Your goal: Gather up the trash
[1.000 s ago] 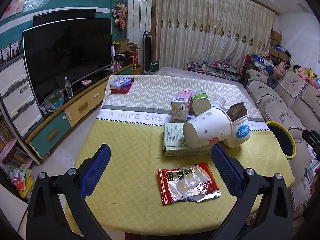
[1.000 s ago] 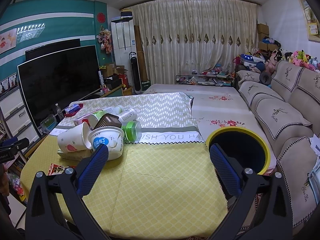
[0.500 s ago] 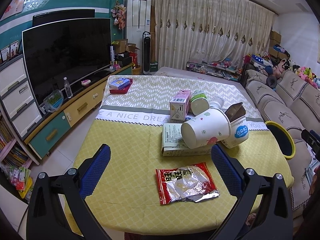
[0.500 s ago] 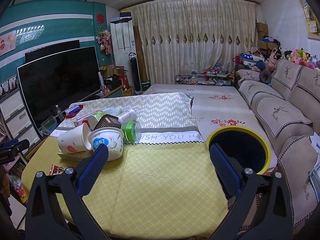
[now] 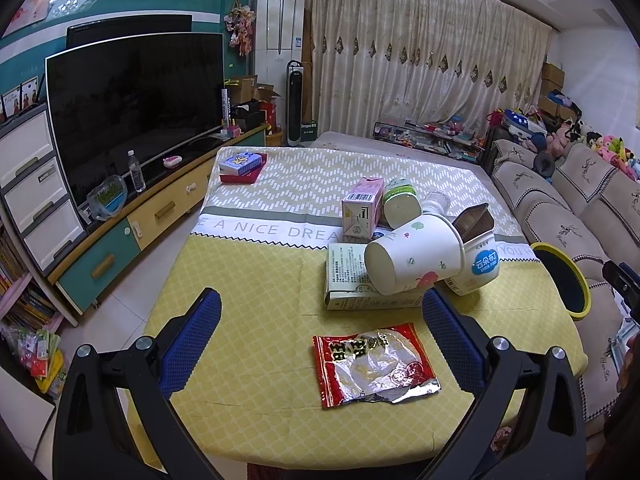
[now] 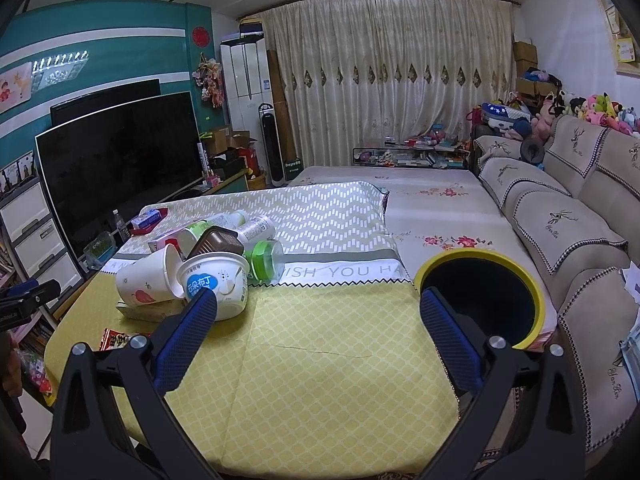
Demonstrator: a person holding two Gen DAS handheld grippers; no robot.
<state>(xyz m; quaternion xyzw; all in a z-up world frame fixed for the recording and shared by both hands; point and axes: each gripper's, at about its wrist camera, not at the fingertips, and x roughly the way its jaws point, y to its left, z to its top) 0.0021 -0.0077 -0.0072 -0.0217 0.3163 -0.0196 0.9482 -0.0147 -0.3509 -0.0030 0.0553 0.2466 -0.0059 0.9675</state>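
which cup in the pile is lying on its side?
The white paper cup, tipped with its base facing the left camera; the blue-label pudding cup stands roughly upright.

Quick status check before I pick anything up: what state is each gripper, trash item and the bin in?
left gripper: open, empty
right gripper: open, empty
snack wrapper: torn open, flat
paper cup: tipped over
pudding cup: tilted, open
pink carton: upright
green-capped bottle: lying down
bin: open
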